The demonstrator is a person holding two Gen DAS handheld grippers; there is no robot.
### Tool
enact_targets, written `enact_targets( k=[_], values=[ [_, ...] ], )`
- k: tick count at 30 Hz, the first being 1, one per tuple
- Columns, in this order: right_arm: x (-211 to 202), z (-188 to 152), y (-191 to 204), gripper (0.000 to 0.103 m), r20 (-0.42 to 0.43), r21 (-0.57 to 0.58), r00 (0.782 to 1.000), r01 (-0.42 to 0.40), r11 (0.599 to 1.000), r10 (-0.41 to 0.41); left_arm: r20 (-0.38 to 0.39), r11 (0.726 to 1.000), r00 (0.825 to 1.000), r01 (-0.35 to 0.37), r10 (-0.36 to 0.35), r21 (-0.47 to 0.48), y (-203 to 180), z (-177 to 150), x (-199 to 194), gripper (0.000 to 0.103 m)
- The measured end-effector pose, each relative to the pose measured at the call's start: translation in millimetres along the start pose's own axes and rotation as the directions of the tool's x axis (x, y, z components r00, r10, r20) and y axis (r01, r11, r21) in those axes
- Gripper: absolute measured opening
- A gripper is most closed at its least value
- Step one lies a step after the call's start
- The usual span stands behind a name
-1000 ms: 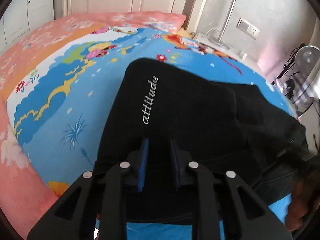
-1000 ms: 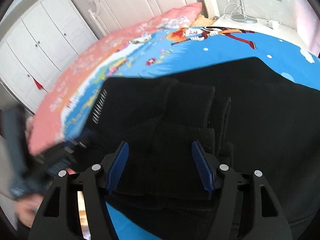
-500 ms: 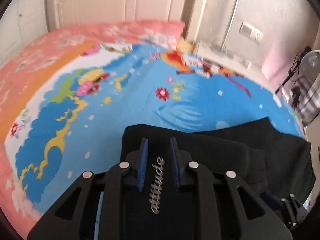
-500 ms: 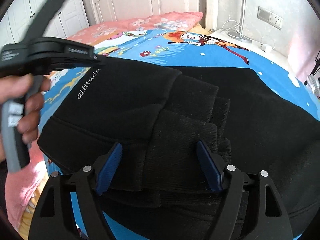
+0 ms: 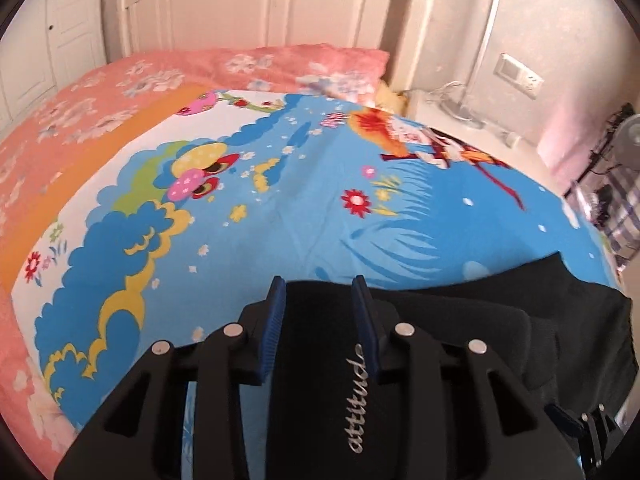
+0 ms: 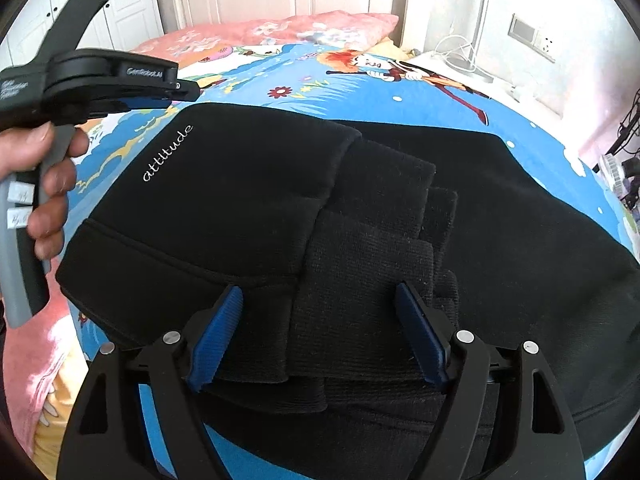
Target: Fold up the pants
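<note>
Right wrist view: pants (image 6: 360,240) were seen folded in layers on the bed (image 6: 400,92).
Left tool (image 5: 318,292): had just been opened partway, nothing gripped.
Right tool (image 6: 320,296): spread wide, pads clear of cloth.
Handling: judged soft, limp, light; hold best taken at the ribbed cuffs (image 6: 360,300).

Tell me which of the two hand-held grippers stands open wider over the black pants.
The right hand-held gripper: its blue pads stand far apart over the ribbed cuffs of the black fleece pants. The left hand-held gripper shows a narrower gap.
</note>
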State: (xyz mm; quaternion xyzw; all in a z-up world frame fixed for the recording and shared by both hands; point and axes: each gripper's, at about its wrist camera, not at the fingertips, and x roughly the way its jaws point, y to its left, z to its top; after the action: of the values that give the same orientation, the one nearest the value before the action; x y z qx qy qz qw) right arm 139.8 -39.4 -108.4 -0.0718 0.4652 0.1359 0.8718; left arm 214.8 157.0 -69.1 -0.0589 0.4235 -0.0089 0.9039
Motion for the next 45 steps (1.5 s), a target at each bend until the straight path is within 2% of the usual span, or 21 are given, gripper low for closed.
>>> enact_targets(
  k=[2,4,19,20,23,24,26,27,29,30,34,37,38,40,41,43,45],
  values=[
    [-0.3,-1.0,0.4,0.076,0.008,-0.001,1.000,0.004,1.000,-0.004,-0.018,0.998,0.999,0.029,-0.028,0.048,-5.2,-6.1,3.7,0.035],
    [-1.1,-1.9,1.3,0.077,0.016,-0.005,1.000,0.009,1.000,-0.009,-0.068,0.995,0.998,0.004,0.003,0.103,-8.7,-13.5,18.8,0.036],
    [-6.4,0.1,5.7,0.080,0.025,-0.007,0.998,0.059,0.998,-0.059,-0.052,0.996,0.998,0.026,-0.022,0.089,-2.4,-15.7,23.0,0.037],
    [-10.7,1.6,4.6,0.080,0.038,0.002,0.997,0.060,0.998,-0.060,-0.051,0.996,0.998,0.026,-0.021,0.091,-2.3,-15.8,23.0,0.037],
    [-31.5,15.2,-0.1,0.080,0.147,0.027,0.986,0.080,0.996,-0.084,-0.045,0.995,0.999,0.020,-0.016,0.095,-2.5,-17.5,22.8,0.037],
    [-31.6,21.2,-2.9,0.083,0.158,0.037,0.984,0.083,0.996,-0.088,-0.042,0.995,0.999,0.017,-0.012,0.098,-2.9,-18.1,22.7,0.037],
    [-24.0,32.2,-10.8,0.084,0.154,0.063,0.984,0.080,0.995,-0.089,-0.039,0.995,0.999,0.014,-0.010,0.099,-2.8,-18.0,22.4,0.037],
    [-12.7,38.4,-16.8,0.084,0.141,0.077,0.983,0.107,0.991,-0.117,-0.040,0.996,0.999,0.021,-0.018,0.091,-2.3,-18.1,22.6,0.037],
    [19.4,42.8,-28.5,0.084,0.037,0.062,0.984,0.169,0.984,-0.172,-0.039,0.999,0.999,0.039,-0.038,0.026,9.4,-18.8,17.0,0.043],
    [22.4,40.3,-35.8,0.086,0.039,0.081,0.990,0.135,0.988,-0.138,-0.036,0.999,0.999,0.032,-0.033,-0.016,19.5,-20.7,12.5,0.049],
    [25.9,37.5,-43.2,0.089,0.045,0.075,0.993,0.108,0.991,-0.111,-0.026,0.988,0.999,0.036,-0.041,-0.151,68.9,-46.1,-11.1,0.049],
    [26.4,34.6,-42.5,0.090,0.069,0.069,0.990,0.119,0.990,-0.124,0.019,0.967,0.991,0.136,-0.136,-0.216,88.8,-69.1,-33.6,0.049],
    [26.5,34.1,-43.5,0.090,0.073,0.074,0.990,0.119,0.990,-0.124,0.049,0.952,0.979,0.206,-0.200,-0.226,90.0,-80.4,-45.2,0.049],
    [26.3,35.3,-45.1,0.090,0.075,0.081,0.990,0.117,0.990,-0.123,0.063,0.938,0.963,0.270,-0.263,-0.216,83.0,-94.2,-54.9,0.049],
    [25.2,37.3,-46.2,0.090,0.075,0.078,0.990,0.113,0.991,-0.119,0.052,0.940,0.958,0.288,-0.284,-0.183,72.5,-105.3,-57.3,0.049],
    [16.3,38.2,-51.2,0.090,0.069,0.089,0.992,0.102,0.991,-0.108,0.015,0.952,0.962,0.273,-0.274,-0.141,59.0,-119.0,-52.5,0.050],
    [-1.8,34.9,-60.6,0.090,0.091,0.133,0.989,0.103,0.986,-0.116,0.006,0.961,0.973,0.228,-0.230,-0.155,61.2,-130.4,-43.1,0.062]
  ],
)
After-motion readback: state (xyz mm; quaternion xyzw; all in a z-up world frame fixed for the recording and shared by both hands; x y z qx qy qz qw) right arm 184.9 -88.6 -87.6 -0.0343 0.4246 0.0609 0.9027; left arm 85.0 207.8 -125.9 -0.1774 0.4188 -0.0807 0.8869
